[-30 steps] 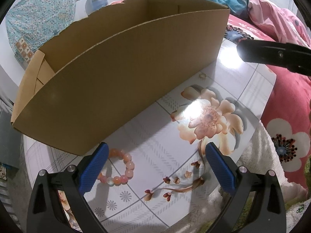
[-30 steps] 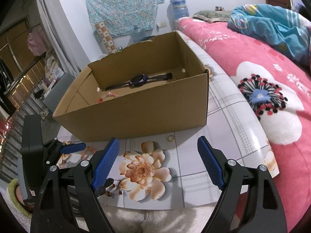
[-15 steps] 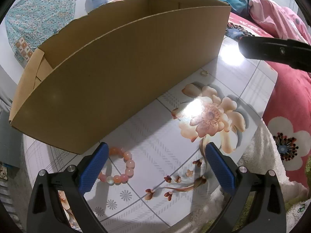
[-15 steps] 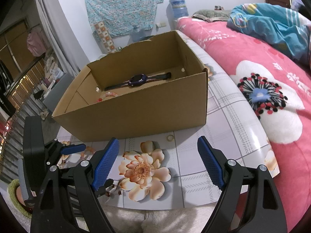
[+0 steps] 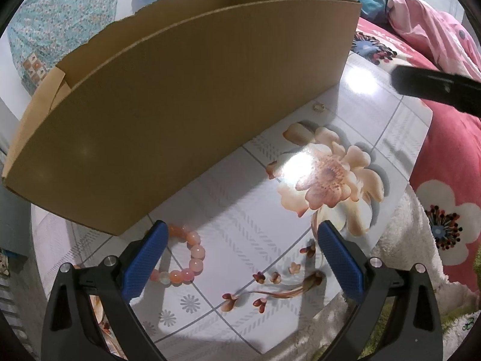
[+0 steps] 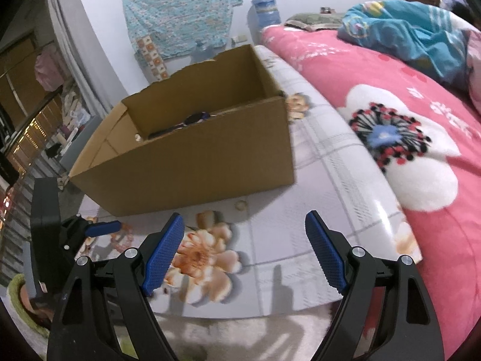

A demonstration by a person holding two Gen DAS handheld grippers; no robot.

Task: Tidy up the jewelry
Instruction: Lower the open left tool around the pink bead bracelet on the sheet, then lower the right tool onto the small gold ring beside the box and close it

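- Bedding: a pink floral quilt (image 6: 405,138) runs along the right edge of the tabletop, with a blue blanket (image 6: 415,33) bunched at its far end.
- Tabletop (image 5: 249,210): glossy, with a grey grid and a large peach flower print; it carries everything below.
- Cardboard box (image 5: 186,102): open-topped, standing along the far and left part of the tabletop. In the right wrist view a dark wristwatch (image 6: 192,119) lies on its floor, partly hidden by the near wall.
- Left gripper (image 5: 240,255): its blue-padded jaws stand wide apart and hold nothing, low over the near-left part of the tabletop, its body also visible at the left of the right wrist view.
- Right gripper (image 6: 245,252): jaws likewise spread wide and empty, above the near edge by the flower print.
- Beaded bracelet (image 5: 188,258): pink and orange beads, lying flat near the box's near-left corner, just beside the left gripper's left finger (image 5: 145,260), which hides part of the loop.
- Ring (image 5: 318,107): small, pale, on the tabletop just in front of the box's near wall, towards its right corner; blurred in the right wrist view.
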